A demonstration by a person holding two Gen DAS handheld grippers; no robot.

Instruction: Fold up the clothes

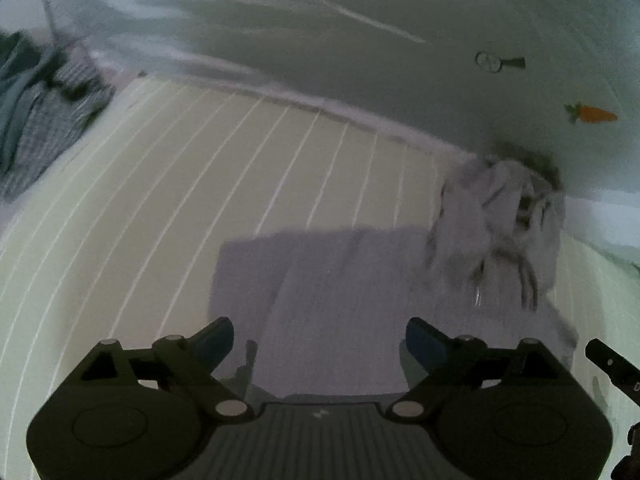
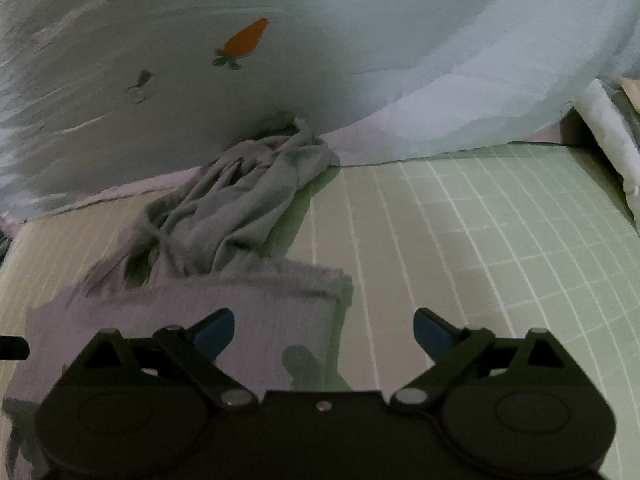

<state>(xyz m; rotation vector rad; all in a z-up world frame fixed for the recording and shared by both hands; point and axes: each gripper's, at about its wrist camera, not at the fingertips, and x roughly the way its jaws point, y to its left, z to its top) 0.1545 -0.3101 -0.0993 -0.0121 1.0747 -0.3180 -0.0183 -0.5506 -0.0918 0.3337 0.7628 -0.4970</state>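
both grippers are sitting spread wide with nothing between the fingers: left gripper (image 1: 320, 340) is hovering over the folded lilac cloth (image 1: 340, 280), right gripper (image 2: 324, 332) is hovering over that cloth's right edge (image 2: 224, 312). the cloth is lying flat on the pale green gridded sheet (image 2: 460, 240). a crumpled grey garment (image 2: 240, 196) is lying just behind it, touching its far edge, against the carrot-print fabric (image 2: 244, 40); a checked garment (image 1: 44, 120) is lying far left.
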